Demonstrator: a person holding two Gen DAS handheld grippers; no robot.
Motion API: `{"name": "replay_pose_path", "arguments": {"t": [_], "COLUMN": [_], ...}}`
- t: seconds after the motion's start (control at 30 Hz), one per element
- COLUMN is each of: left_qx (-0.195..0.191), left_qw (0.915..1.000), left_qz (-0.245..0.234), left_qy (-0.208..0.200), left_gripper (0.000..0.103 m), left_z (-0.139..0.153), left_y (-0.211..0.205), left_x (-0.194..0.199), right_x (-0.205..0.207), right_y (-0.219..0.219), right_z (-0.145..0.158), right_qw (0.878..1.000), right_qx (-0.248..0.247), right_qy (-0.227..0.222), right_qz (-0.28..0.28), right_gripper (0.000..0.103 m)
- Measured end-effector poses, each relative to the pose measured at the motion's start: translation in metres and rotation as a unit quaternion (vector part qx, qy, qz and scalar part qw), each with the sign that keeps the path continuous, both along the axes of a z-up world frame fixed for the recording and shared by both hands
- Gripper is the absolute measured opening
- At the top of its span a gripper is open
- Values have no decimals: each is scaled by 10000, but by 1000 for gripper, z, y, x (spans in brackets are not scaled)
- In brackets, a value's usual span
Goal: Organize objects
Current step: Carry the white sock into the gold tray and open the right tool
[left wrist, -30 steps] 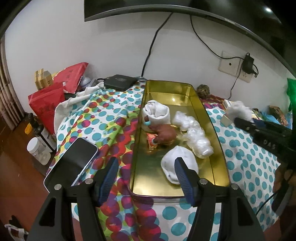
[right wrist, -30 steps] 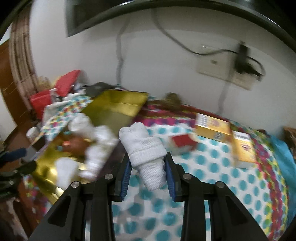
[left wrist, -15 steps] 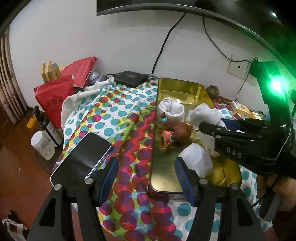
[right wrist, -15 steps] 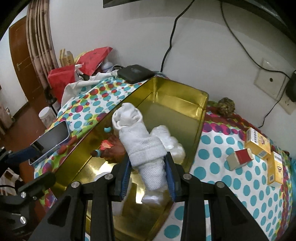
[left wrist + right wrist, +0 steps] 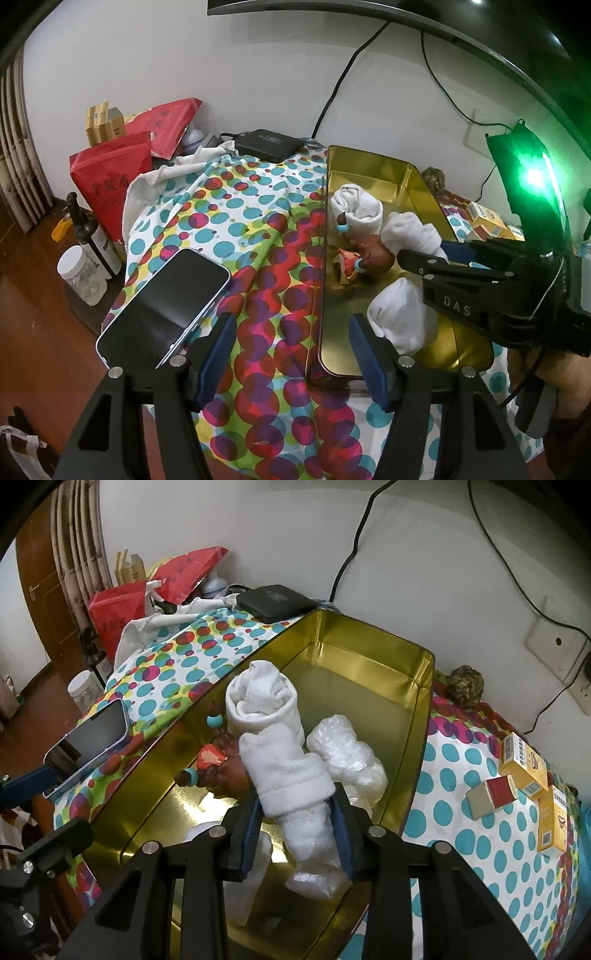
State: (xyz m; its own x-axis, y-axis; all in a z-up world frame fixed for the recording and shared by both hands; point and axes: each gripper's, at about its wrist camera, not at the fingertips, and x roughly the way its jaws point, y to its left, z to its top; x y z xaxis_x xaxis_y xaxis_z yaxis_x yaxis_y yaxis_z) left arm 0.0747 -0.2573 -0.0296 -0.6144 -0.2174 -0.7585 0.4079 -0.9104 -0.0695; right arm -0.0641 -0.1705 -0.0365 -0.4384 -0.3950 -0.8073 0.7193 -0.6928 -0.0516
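Note:
My right gripper [image 5: 297, 814] is shut on a rolled white sock [image 5: 291, 775] and holds it low over the gold tin tray [image 5: 421, 709]. In the tray lie another rolled white sock [image 5: 258, 698], a brown bead bracelet with blue beads [image 5: 221, 771], a crumpled clear plastic bag [image 5: 347, 753] and a white sock near the front [image 5: 402, 317]. In the left wrist view the right gripper [image 5: 443, 258] reaches over the tray [image 5: 369, 162] with the held sock [image 5: 410, 230]. My left gripper [image 5: 291, 358] is open and empty above the dotted cloth at the tray's near left corner.
A phone [image 5: 166, 306] lies on the dotted tablecloth [image 5: 258, 229] left of the tray. A black box [image 5: 267, 144], red bags [image 5: 110, 181] and bottles [image 5: 92, 240] stand at the far left. Small yellow and red boxes [image 5: 521, 764] lie right of the tray.
My right gripper has carried the sock from the right side of the table to over the tray and lowered it among the things there. The left gripper has shifted slightly left.

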Motion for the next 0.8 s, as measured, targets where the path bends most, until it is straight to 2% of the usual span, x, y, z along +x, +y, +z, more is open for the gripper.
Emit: {"name": "replay_pose_path", "arguments": {"t": [0.17,0.23,0.3,0.4,0.63,0.8], "left_qx": [21,14,32,0,-68,-209], "left_qw": [10000,10000,10000,9999,9998,9987], "left_qz": [-28,-38,-47,-61,-193,-468], "left_qy": [-13,-44,-63,-101,-55,-42], "left_gripper": [65,65,65,65,65,65], "left_z": [-2,-4,-6,-7,-3,1], "left_y": [1,3,4,6,20,42], "left_x": [0,0,-1,-2,-5,-11], "right_x": [0,0,1,4,3,-4], "right_y": [0,2,4,11,41,91], "right_z": [-3,-4,-2,5,23,28], "right_qw": [10000,10000,9999,9992,9954,9864], "right_qx": [8,-42,-159,-379,-850,-1166], "right_qy": [-41,-53,-45,111,408,944], "right_qz": [-3,0,11,-28,-154,-670], "right_gripper": [37,49,65,74,75,91]}}
